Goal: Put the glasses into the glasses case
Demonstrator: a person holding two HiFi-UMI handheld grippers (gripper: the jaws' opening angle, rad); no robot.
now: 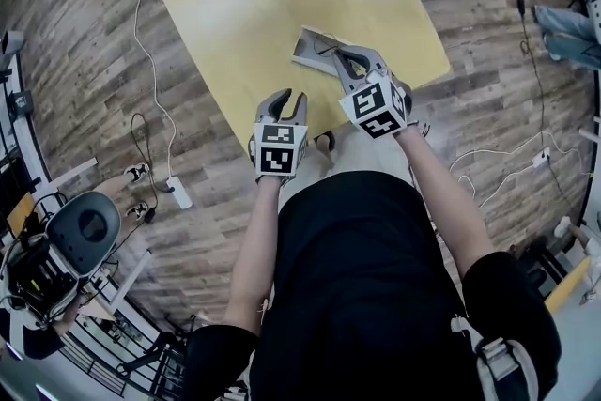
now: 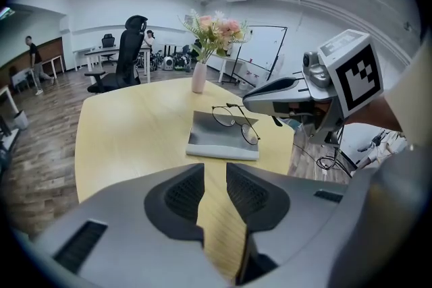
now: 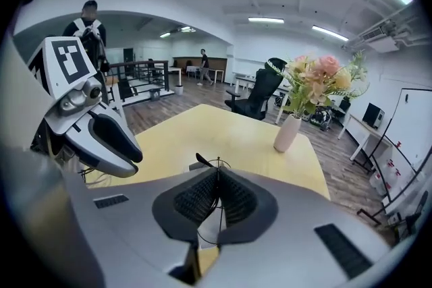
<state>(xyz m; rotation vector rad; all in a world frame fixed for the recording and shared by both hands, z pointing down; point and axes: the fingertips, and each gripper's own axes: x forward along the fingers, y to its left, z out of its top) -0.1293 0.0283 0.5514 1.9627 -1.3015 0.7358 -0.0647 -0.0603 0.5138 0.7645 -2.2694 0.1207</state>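
Right gripper [image 3: 217, 172] is clenched on the thin wire glasses [image 2: 235, 123], which sit just over the open grey case [image 2: 209, 144] on the bench [image 2: 128, 138]. Left gripper [image 2: 214, 173] hangs released and empty over the near bench edge. Vase of flowers [image 3: 287, 133] stands well apart at the far end.

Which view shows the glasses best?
The left gripper view: the glasses show both lenses over the case. The head view hides most behind the right gripper; the right gripper view shows only wire between shut jaws.
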